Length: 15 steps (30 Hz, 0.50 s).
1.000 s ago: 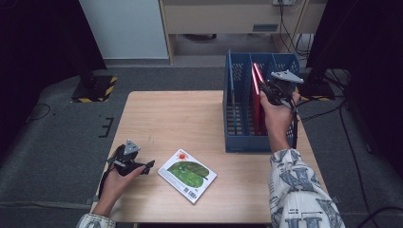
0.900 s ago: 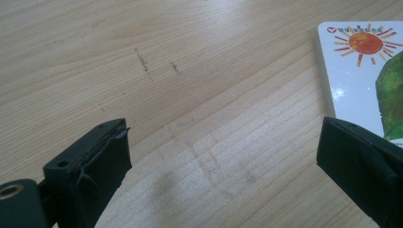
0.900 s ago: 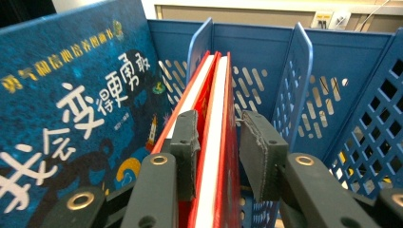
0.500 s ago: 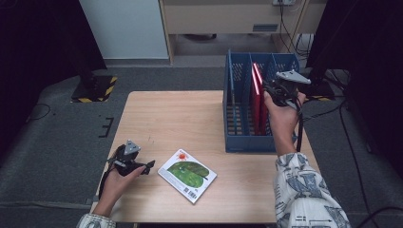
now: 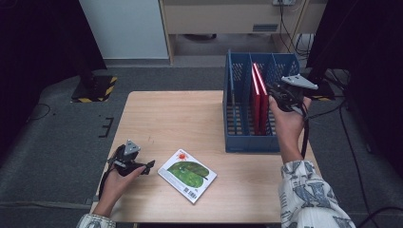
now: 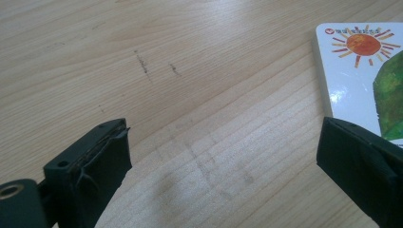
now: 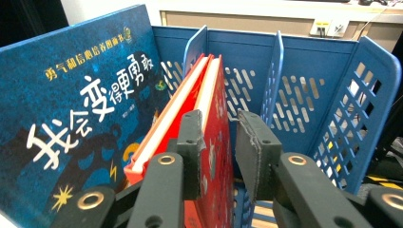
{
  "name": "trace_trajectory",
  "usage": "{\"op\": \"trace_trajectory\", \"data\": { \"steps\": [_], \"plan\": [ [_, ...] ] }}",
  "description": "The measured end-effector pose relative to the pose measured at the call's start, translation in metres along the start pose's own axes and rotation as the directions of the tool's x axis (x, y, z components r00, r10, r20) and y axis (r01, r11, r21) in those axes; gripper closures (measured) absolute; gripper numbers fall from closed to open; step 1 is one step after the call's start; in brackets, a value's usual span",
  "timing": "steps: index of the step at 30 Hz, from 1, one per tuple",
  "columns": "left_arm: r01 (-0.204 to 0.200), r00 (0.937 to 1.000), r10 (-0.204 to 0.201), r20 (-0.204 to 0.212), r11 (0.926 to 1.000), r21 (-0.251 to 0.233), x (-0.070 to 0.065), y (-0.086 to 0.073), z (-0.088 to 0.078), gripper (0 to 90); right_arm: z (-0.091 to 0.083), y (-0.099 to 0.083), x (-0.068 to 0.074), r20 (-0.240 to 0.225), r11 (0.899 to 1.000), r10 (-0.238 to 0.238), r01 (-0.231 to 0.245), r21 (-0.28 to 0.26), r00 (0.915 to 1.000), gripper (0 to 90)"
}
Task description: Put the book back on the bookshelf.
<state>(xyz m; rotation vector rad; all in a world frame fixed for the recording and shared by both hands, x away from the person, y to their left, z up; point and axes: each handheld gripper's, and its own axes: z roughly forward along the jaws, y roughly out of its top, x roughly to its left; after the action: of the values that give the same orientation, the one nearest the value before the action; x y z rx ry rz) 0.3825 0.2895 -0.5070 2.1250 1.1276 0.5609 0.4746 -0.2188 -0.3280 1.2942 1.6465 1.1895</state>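
A pale wooden desk [image 5: 190, 123] stands on a grey floor, with dark equipment around it. At its right side sits a blue slotted book rack [image 5: 237, 114], holding a blue book [image 7: 71, 109] in one slot and two red books [image 5: 259, 102] upright in the next slot over. The right tool [image 5: 280, 97] is held at the rack's right side, just above the red books. In the right gripper view its jaws have just been closing and stand narrow, with the cover of the nearest red book [image 7: 214, 133] between them; a slim gap shows beside the right-hand jaw, so the pads are not yet pressing. Near the desk's front edge a picture book [image 5: 187, 175] with a sun and green shape lies flat. The left tool [image 5: 142, 166] rests just beside it, released, jaws spread wide over bare wood.
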Motion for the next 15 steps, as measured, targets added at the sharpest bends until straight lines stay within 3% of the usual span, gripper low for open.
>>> {"op": "trace_trajectory", "data": {
  "steps": [15],
  "plan": [
    [-0.001, 1.0000, 0.001, 0.000, 1.0000, 0.002, 0.000, 0.000, 0.001, 3.5, -0.016, -0.017, -0.007, -0.021, 1.000, 0.012, -0.012, 0.005, 0.9997, 70.6]
  ]
}}
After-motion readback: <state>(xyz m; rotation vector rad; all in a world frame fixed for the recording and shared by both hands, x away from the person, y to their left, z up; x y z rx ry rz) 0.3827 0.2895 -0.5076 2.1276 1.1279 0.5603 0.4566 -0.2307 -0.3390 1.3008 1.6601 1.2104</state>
